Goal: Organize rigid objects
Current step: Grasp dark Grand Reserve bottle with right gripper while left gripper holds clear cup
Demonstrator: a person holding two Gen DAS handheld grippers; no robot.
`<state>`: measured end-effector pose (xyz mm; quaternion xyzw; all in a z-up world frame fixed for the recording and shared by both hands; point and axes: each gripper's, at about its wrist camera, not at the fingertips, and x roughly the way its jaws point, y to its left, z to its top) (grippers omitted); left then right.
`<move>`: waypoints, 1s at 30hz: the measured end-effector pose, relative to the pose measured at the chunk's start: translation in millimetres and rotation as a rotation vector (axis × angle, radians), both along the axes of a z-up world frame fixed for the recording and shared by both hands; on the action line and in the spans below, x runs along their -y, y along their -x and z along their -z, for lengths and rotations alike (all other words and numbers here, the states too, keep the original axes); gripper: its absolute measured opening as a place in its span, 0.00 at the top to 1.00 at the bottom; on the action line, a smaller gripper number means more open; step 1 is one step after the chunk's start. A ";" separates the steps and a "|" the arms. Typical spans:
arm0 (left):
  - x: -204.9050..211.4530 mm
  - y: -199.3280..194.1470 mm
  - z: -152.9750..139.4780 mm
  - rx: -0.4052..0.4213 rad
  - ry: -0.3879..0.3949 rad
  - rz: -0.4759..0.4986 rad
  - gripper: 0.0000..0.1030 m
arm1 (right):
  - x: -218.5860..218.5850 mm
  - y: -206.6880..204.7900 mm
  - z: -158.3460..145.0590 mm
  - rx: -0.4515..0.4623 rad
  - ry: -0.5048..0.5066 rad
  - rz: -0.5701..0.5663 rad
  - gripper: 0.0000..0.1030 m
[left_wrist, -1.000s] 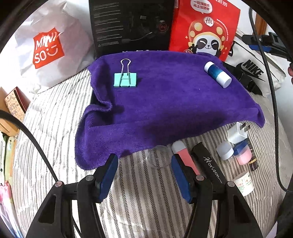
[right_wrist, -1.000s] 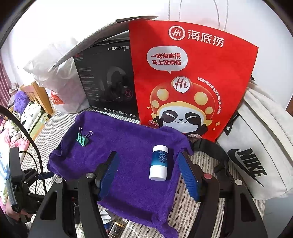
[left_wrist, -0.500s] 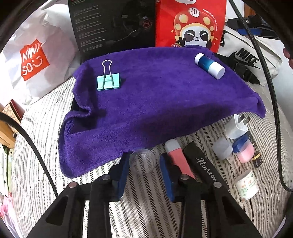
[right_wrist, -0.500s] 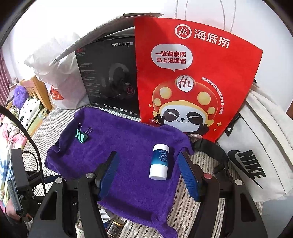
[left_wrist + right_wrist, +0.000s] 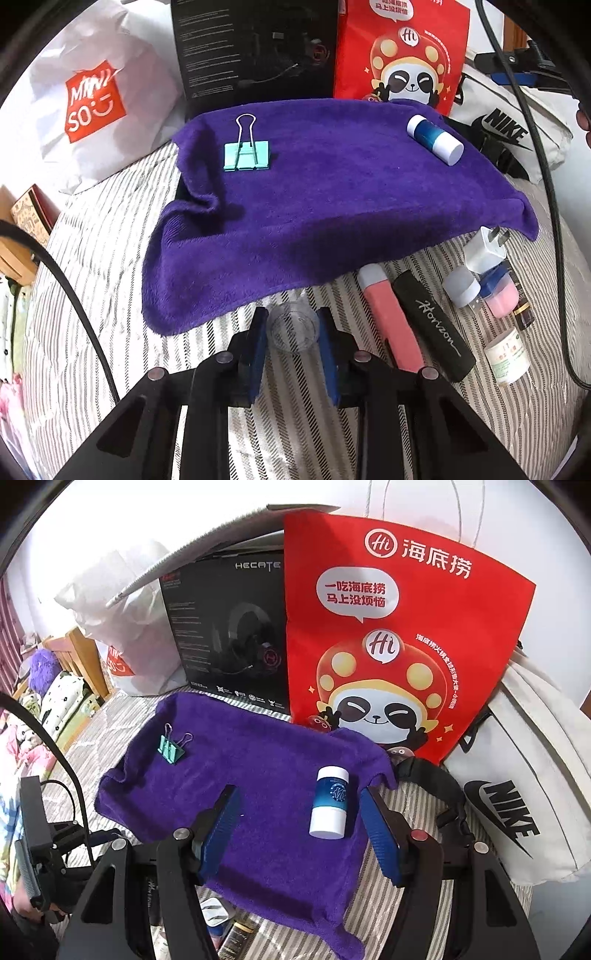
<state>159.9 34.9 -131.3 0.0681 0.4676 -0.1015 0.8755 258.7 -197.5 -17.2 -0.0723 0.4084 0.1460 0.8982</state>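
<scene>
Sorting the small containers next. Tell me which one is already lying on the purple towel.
The blue bottle with white ends, on its side at the purple towel's far right corner. The pink tube and white-capped bottle lie off it, on the striped sheet.

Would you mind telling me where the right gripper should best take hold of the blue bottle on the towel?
Grip the blue bottle across its blue middle band, coming from above. It lies on its side on the towel, long axis roughly along the open right gripper, so the jaws would close across the round sides.
</scene>
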 end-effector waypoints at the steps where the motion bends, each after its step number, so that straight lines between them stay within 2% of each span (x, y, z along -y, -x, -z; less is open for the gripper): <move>1: -0.1 1.0 0.0 0.005 -0.002 0.000 0.75 | 0.0 2.3 -2.1 0.001 -0.007 0.000 0.35; 5: 0.2 1.7 0.3 0.012 -0.001 -0.001 0.75 | 2.3 18.8 -4.3 -0.019 -0.062 0.009 0.35; 9: -0.1 4.3 1.0 0.020 0.010 0.000 0.75 | 5.9 50.2 6.3 -0.020 -0.059 0.028 0.35; 16: -1.3 5.8 0.9 0.028 0.005 0.013 0.75 | 23.1 104.5 49.8 -0.073 -0.066 0.090 0.36; 19: -1.8 6.4 1.0 0.031 0.011 0.013 0.75 | 21.0 123.0 67.7 -0.067 -0.051 0.086 0.37; 23: -2.8 6.4 0.3 0.028 0.013 0.016 0.75 | 11.9 136.4 87.7 -0.106 -0.042 0.075 0.41; 27: -3.2 6.9 0.1 0.030 0.017 0.025 0.75 | 2.5 141.8 107.2 -0.153 -0.039 0.065 0.52; 30: -3.8 6.5 -0.1 0.031 0.023 0.028 0.75 | -3.5 145.0 114.7 -0.158 -0.040 0.057 0.52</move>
